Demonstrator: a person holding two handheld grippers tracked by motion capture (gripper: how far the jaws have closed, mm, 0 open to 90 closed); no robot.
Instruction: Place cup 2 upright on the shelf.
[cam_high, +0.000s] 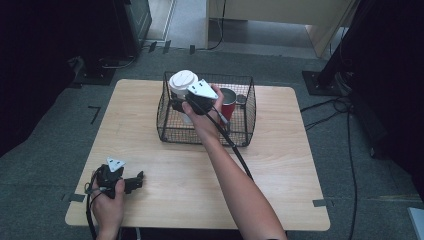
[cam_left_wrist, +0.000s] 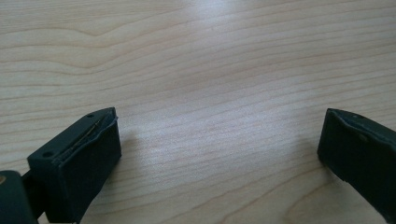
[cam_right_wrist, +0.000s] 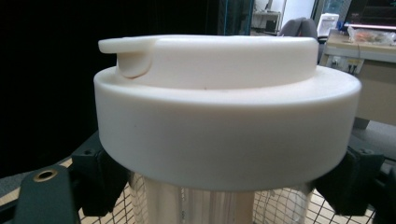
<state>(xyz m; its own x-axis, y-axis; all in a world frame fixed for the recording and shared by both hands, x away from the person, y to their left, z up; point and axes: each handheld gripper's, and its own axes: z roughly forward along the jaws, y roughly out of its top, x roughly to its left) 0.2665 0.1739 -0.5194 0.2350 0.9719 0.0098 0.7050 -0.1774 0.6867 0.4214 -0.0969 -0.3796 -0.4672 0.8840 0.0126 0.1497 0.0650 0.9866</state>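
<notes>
Tumbler (cam_high: 182, 86): a clear body under a wide white lid (cam_right_wrist: 227, 119), and I have it clamped in the right gripper (cam_high: 192, 102) just below the lid's rim. In the right gripper view the two black jaws sit tight against the clear wall on either side, right under the overhang of the lid. It hangs over the left end of the wire basket (cam_high: 245, 107), with its top above the basket's rim; how deep its base sits inside I cannot tell. A red cup (cam_high: 229, 100) stands inside the basket, to the right of the tumbler.

I judge the tumbler stiff and fairly light if empty, though I cannot see whether anything is in it. The clear wall looks smooth and likely slippery, so the grip under the lid is the sensible one: the rim acts as a ledge and should stop it sliding down through the jaws. The lid has a flip tab, which I would not trust to bear weight. A hard wall could crack on a knock against the wire, so I would set it down gently.

The left gripper (cam_high: 134, 182) rests on the table (cam_high: 280, 165), well short of the basket on the near left, jaws wide apart with nothing but bare wood between them.
</notes>
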